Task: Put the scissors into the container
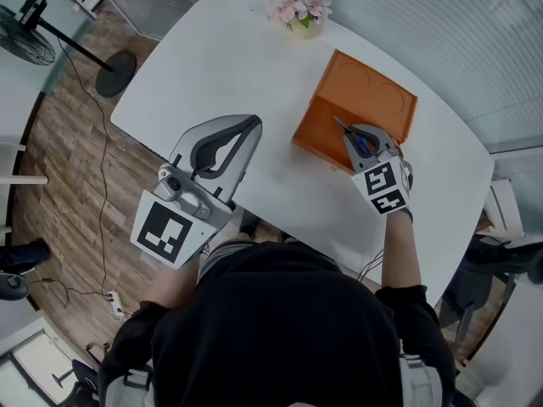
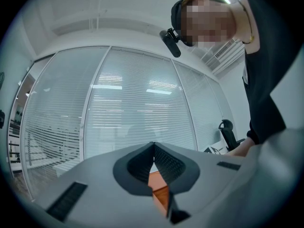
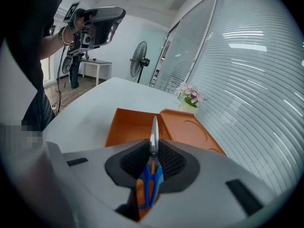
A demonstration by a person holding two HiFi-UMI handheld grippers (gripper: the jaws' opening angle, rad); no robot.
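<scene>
The scissors [image 3: 153, 136] have blue and orange handles and a steel blade. My right gripper [image 3: 153, 150] is shut on them near the pivot, and the blade points forward over the open orange container [image 3: 127, 126]. In the head view the right gripper [image 1: 360, 139] holds the scissors [image 1: 349, 134] at the container's [image 1: 321, 134] near right corner, the tip above its rim. My left gripper [image 1: 252, 124] is lifted off the table at the left, well away from the container. Its jaws meet at the tips with nothing between them [image 2: 153, 145].
A flat orange panel [image 1: 369, 96] with round dents adjoins the container on its far side. A pot of pink flowers [image 1: 299, 8] stands at the far edge of the white table [image 1: 221, 66]. A floor fan [image 1: 34, 39] and cables are at the left, and a chair [image 1: 501, 257] at the right.
</scene>
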